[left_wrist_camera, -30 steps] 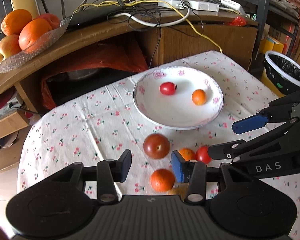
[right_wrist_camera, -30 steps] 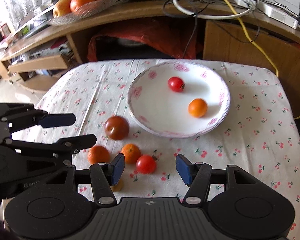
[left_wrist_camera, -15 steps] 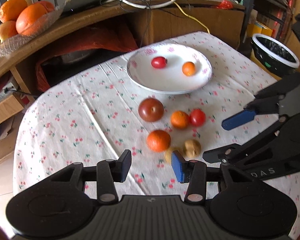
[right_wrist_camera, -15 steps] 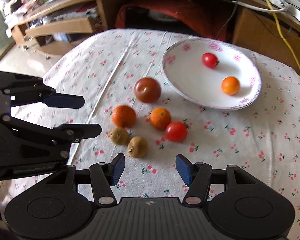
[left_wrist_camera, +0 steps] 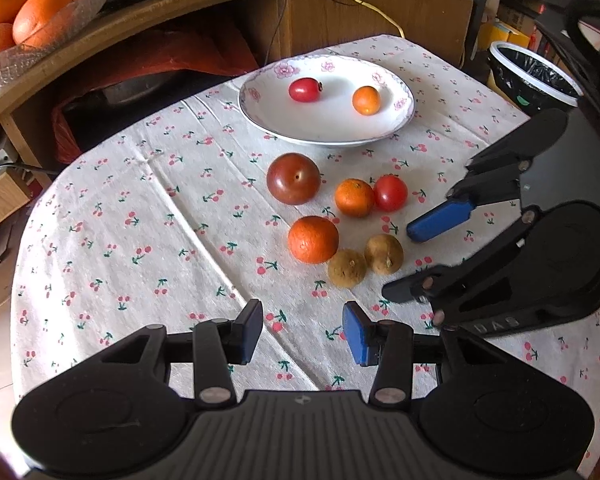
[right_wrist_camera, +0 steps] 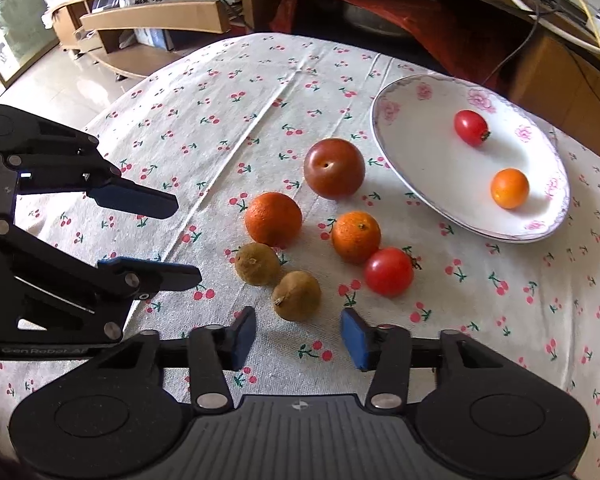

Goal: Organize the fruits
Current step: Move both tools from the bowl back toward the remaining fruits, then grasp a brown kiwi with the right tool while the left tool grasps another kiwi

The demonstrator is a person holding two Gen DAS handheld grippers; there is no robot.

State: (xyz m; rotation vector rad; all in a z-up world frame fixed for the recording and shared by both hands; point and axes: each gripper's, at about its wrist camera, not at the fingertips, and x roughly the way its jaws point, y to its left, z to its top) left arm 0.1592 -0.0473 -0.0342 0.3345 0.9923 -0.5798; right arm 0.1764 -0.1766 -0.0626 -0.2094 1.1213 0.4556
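plate (left_wrist_camera: 404, 114): tomato, orange in | cloth (left_wrist_camera: 140, 220): six fruits left just beside plate, incl. plum (left_wrist_camera: 293, 178) | left gripper (left_wrist_camera: 302, 338) jaws wide, empty | right gripper (right_wrist_camera: 298, 338) jaws wide, empty | roughly a quarter done

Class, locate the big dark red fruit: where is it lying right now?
In both views the dark red fruit lies on the tablecloth, just in front of the plate, with two oranges as nearest neighbours.
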